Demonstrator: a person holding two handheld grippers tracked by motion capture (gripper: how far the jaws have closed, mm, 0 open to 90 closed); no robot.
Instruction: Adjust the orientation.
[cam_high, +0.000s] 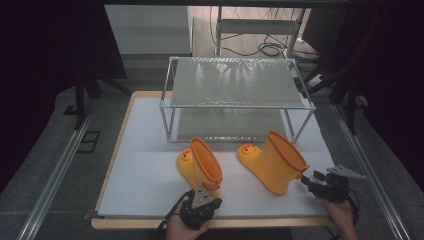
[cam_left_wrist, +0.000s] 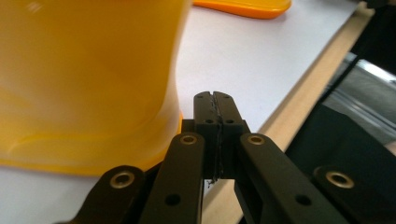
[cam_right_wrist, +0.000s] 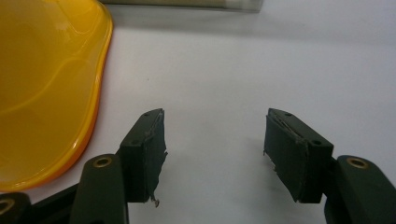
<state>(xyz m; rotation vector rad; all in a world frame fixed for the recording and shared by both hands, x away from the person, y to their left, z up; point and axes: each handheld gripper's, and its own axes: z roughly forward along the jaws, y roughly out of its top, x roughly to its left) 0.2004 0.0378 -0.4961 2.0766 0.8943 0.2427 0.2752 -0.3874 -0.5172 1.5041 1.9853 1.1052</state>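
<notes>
Two yellow rubber boots with orange rims and duck faces stand on the white table mat. My left gripper (cam_high: 209, 191) is at the heel of the left boot (cam_high: 199, 165), near the table's front edge. In the left gripper view its jaws (cam_left_wrist: 215, 100) are pressed together with nothing between them, and the left boot's yellow wall (cam_left_wrist: 84, 79) is close on their left. My right gripper (cam_high: 306, 181) sits just right of the right boot (cam_high: 274, 161). It stands open (cam_right_wrist: 215, 144) over bare mat, with that boot's side (cam_right_wrist: 46, 84) to its left.
A metal-framed rack (cam_high: 235, 85) with two mesh shelves stands behind the boots at the back of the mat. The wooden table edge (cam_left_wrist: 299, 100) runs close beside my left gripper. The other boot's orange sole (cam_left_wrist: 243, 7) shows farther off.
</notes>
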